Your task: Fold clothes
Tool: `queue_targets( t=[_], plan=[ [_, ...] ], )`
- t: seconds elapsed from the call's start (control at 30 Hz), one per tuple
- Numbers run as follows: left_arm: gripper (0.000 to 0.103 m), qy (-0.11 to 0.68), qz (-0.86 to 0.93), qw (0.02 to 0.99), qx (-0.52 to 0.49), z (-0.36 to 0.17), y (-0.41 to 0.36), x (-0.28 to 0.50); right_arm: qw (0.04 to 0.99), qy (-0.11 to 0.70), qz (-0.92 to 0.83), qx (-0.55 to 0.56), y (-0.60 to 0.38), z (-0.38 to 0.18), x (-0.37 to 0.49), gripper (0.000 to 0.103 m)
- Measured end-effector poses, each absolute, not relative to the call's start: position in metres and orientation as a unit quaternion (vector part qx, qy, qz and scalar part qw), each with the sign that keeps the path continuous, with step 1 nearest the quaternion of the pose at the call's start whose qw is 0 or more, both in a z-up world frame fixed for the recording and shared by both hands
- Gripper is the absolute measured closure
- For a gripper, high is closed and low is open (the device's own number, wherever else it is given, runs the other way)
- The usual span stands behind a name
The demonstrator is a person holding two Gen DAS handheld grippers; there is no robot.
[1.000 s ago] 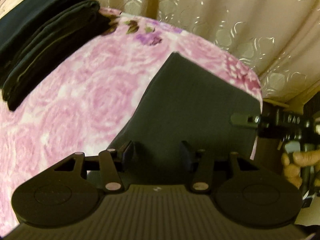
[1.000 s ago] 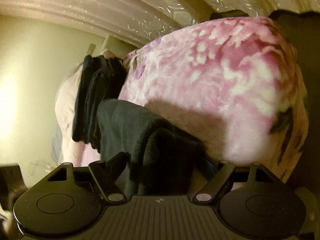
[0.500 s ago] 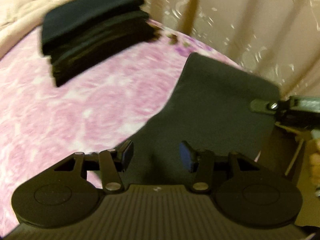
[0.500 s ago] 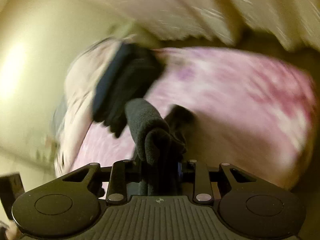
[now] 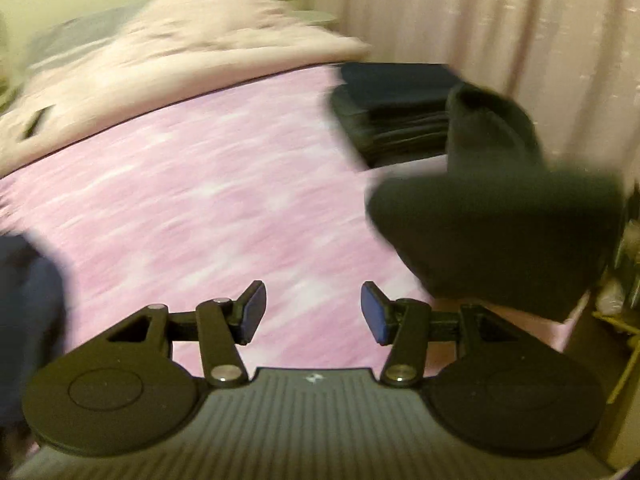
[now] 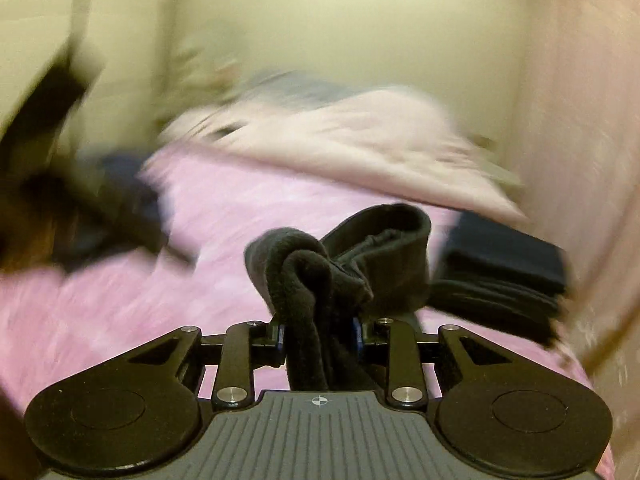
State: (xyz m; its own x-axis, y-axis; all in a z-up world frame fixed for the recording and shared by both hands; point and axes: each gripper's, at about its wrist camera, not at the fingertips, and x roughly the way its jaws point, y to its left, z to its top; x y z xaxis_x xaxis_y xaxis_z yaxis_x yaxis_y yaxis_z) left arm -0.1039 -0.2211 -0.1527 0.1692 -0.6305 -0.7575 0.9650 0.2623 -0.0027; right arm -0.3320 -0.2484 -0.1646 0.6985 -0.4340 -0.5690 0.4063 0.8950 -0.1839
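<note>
Right tongs (image 6: 319, 338) clamped on the dark garment (image 6: 320, 280), left tongs (image 5: 313, 312) spread wide and empty.
The garment bunches up between the right pads, lifted above the pink bedspread (image 6: 120, 300). Just beyond on the right lies a stack of folded dark clothes (image 6: 500, 280); a pale quilt (image 6: 340, 140) is heaped at the far end of the bed. Everything's blurred.

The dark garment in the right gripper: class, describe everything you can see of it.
The dark garment looks like soft, fleecy charcoal-black fabric, bunched into thick rolled folds, with a stitched hem band curling behind. The right gripper is clamped on it above the pink bedspread. In the left wrist view it shows as a blurred dark mass.
</note>
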Motion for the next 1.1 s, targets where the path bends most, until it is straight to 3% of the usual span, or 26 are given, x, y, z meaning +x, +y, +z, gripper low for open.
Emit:
queue_targets(
  t=[0.17, 0.27, 0.3, 0.63, 1.1],
  plan=[
    [0.054, 0.38, -0.494, 0.74, 0.253, -0.184, -0.112, -0.03, 0.895, 0.429, -0.094, -0.081, -0.118, -0.281, -0.25, 0.072],
    [0.054, 0.421, -0.477, 0.729, 0.251, -0.212, -0.074, -0.012, 0.877, 0.463, -0.048, -0.115, -0.082, -0.324, -0.238, 0.043],
    [0.054, 0.434, -0.474, 0.725, 0.248, -0.22, -0.064, -0.007, 0.877, 0.468, -0.036, -0.106, -0.078, -0.326, -0.24, 0.039],
    [0.054, 0.541, -0.53, 0.641, 0.125, -0.281, -0.087, -0.026, 0.884, 0.461, -0.071, 0.006, -0.145, -0.259, -0.295, 0.039],
    [0.056, 0.621, -0.488, 0.607, 0.084, -0.331, -0.095, -0.087, 0.84, 0.511, -0.17, 0.072, -0.275, -0.281, -0.302, 0.039]
  ],
)
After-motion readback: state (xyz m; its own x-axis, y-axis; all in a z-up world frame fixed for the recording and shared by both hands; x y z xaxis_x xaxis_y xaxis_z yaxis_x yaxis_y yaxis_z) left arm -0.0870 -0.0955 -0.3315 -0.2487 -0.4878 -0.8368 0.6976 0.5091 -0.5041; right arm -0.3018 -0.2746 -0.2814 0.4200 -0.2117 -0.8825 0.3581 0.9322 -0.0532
